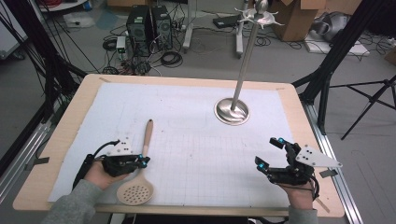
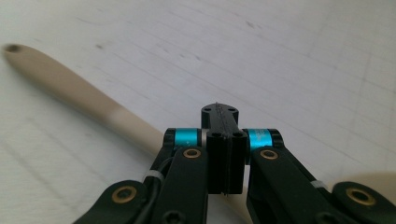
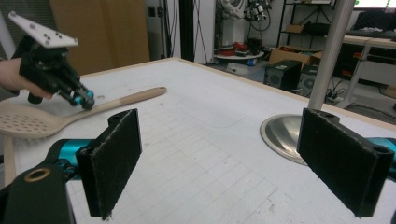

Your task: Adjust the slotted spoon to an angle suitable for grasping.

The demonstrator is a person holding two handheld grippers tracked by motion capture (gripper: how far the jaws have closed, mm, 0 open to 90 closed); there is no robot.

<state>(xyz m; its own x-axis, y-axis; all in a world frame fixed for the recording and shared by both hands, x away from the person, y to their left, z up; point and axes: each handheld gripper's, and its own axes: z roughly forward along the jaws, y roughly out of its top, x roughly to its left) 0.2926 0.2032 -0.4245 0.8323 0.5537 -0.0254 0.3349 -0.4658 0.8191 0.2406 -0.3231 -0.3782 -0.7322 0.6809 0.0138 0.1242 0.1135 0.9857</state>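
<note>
Wooden skimmer (image 1: 139, 177) handle under the left gripper's (image 1: 144, 161) closed fingers; right gripper's (image 1: 270, 151) fingers spread wide, empty.

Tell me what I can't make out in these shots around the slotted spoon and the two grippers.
- Left gripper view: the left gripper has its jaws shut over the slotted spoon, hiding the handle's lower part; whether they pinch it is unclear.
- Left gripper view: the handle's far end is blurred.
- High view: the stand top has hooks too small to count.
- Right gripper view: the open right gripper hides part of the stand's base.

Lab, not a kitchen.
You're at a rig table (image 1: 65, 122): computer towers (image 1: 148, 24), loose cables (image 1: 170, 58) and cardboard boxes (image 1: 299, 18) on the floor, black frame struts (image 1: 343, 39) around you.
</note>
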